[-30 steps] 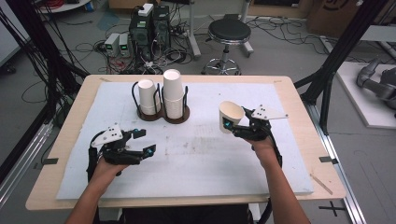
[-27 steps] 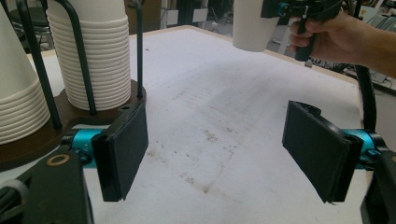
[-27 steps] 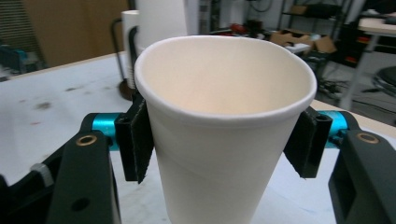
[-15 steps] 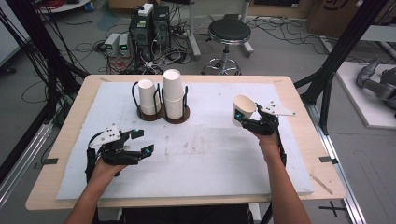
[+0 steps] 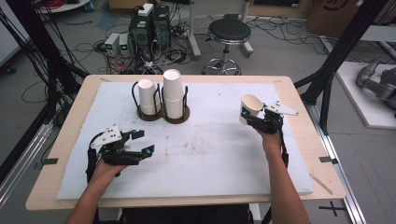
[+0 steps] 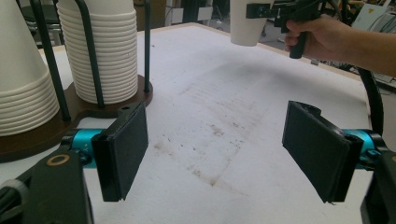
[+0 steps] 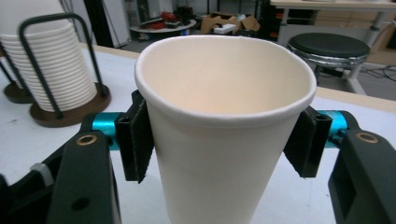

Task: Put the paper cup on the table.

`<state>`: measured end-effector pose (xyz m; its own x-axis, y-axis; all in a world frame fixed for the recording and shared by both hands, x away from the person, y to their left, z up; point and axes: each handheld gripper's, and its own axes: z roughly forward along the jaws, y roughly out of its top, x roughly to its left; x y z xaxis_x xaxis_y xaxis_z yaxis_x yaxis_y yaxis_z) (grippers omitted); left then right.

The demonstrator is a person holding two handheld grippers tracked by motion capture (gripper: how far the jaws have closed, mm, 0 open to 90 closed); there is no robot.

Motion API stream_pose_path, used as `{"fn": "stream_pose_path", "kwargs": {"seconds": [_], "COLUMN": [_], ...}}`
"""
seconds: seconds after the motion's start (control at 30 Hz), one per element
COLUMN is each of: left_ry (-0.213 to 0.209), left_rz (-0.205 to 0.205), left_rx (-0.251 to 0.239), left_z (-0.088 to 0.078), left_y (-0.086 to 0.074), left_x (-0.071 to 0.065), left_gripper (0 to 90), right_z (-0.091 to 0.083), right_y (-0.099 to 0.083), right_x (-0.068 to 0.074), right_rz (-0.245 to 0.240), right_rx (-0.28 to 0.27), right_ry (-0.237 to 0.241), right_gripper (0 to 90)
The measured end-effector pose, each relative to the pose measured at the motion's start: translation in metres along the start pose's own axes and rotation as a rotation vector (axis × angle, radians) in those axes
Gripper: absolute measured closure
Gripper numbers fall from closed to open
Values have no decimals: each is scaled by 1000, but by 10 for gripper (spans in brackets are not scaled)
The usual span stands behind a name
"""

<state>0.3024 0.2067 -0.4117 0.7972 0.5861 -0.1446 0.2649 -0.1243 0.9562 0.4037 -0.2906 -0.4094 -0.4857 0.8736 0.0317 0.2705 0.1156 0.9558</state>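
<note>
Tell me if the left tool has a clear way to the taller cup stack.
Probably yes: the left tool is open and empty, and bare mat lies between it and the taller cup stack.

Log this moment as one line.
right gripper: shut on paper cup, upright, above mat | left gripper: open, empty | cup stacks: in holder
</note>
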Motion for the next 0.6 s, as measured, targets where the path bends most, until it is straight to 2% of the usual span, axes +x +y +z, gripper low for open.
{"fn": "stream_pose_path", "kwargs": {"seconds": [0.3, 0.6], "left_ry": [-2, 1], "left_rz": [0, -3], "left_rx": [4, 3], "left_z": [2, 1], "left_y": [0, 0], "left_x": [0, 0], "left_gripper": [227, 227], "right_z": [7, 13], "right_y": [-11, -20], "right_x": [-8, -11], "right_rz": [49, 51], "right_rx": [56, 95], "right_ry": [-53, -71], "right_gripper": [357, 357]}}
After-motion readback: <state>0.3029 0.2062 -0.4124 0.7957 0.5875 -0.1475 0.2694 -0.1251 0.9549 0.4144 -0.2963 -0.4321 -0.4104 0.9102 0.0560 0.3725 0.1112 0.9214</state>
